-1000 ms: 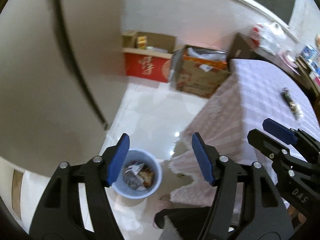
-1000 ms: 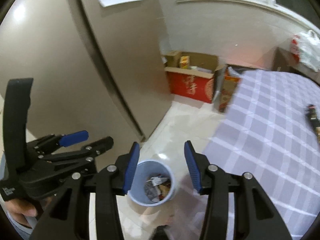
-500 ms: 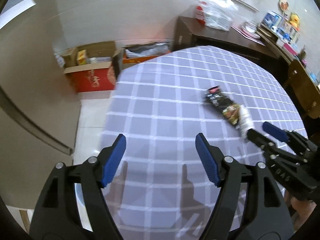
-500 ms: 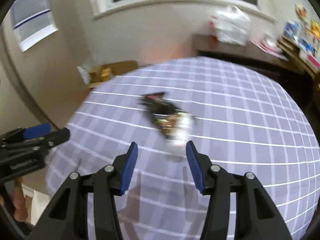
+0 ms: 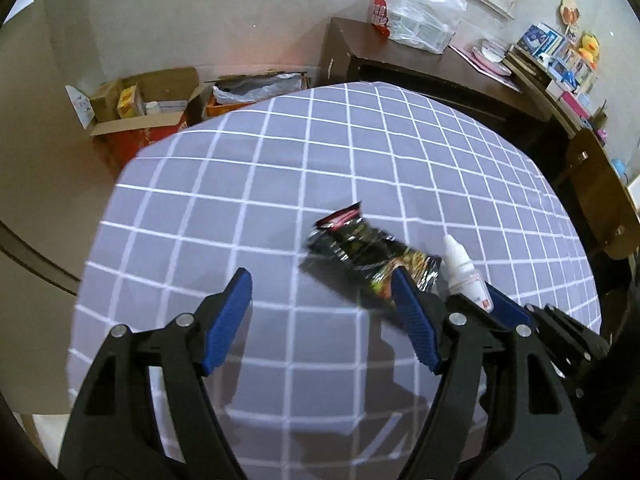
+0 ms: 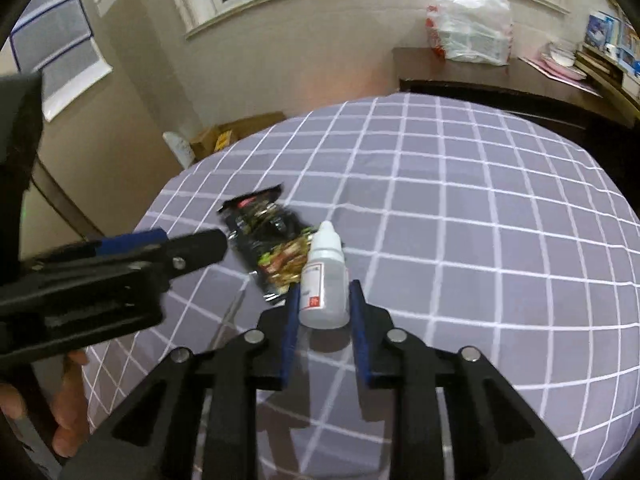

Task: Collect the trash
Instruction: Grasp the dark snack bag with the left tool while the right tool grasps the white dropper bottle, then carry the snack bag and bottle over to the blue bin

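Note:
A black snack wrapper [image 5: 362, 254] lies on the purple checked tablecloth [image 5: 280, 184]; it also shows in the right wrist view [image 6: 268, 240]. A small white dropper bottle [image 6: 325, 278] stands upright beside it, also seen in the left wrist view [image 5: 464, 270]. My right gripper [image 6: 324, 300] has its blue pads on both sides of the bottle, narrowly open, and I cannot tell if they touch it. My left gripper [image 5: 320, 300] is open and empty, hovering left of the wrapper, with its right fingertip in front of the wrapper's near end.
Open cardboard boxes [image 5: 136, 116] stand on the floor past the table's far left edge. A dark wooden sideboard [image 5: 420, 64] with a white plastic bag [image 5: 424, 12] runs behind the table. A wooden chair [image 5: 600, 196] stands at the right.
Both grippers swung from above the floor bin to over the table. The right gripper has closed in around the dropper bottle; the left has come up beside the wrapper.

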Demonstrator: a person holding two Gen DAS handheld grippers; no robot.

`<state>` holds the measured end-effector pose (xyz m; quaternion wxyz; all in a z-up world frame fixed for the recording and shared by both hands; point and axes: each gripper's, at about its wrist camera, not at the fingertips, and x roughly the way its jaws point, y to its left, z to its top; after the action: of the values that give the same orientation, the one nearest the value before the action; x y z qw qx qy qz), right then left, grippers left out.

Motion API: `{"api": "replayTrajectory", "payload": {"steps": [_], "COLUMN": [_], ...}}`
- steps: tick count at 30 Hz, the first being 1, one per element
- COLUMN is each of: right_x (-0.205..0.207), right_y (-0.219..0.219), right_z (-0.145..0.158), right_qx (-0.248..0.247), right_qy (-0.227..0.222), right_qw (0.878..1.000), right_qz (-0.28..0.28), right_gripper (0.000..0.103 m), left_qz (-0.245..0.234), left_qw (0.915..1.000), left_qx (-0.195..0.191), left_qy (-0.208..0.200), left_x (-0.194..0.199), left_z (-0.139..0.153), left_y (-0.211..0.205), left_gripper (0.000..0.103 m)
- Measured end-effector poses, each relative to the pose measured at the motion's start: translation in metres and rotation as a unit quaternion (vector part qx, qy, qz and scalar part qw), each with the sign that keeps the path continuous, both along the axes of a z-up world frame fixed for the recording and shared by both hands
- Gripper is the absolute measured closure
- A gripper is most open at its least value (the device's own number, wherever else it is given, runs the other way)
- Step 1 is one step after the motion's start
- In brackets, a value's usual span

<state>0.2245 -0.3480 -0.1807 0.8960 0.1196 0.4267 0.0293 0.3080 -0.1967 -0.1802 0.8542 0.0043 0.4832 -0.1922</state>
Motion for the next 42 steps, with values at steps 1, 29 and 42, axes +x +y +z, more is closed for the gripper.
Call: {"api": "replayTrajectory", "payload": {"steps": [1,29,42], "right_x": [-0.001,-0.025,-0.043], "right_y": [-0.005,0.054,0.212], "right_z": [0.000,0.034,0.054], "right_qx": [0.001,-0.004,-0.005], "right_qy": [-0.001,-0.029,-0.032], "right_qw": [1.000,0.999,0.989], "right_qz": [-0.004,0.039,0.142], "right_gripper": [0.079,0.079,0.079], "left_qz": [0.001,0.033,0.149], "left_qw": [1.0000,0.9965,0.9865], "left_qx": [-0.005,-0.039,-0.028], "left_qy": [0.002,-0.065,-0.062], "left_x": [0.002,-0.054,-0.115], "left_z": [-0.003,0.019,0.014], "left_y": [-0.003,0.078,0.262], "left_gripper": [0.032,0.085,0.085]}}
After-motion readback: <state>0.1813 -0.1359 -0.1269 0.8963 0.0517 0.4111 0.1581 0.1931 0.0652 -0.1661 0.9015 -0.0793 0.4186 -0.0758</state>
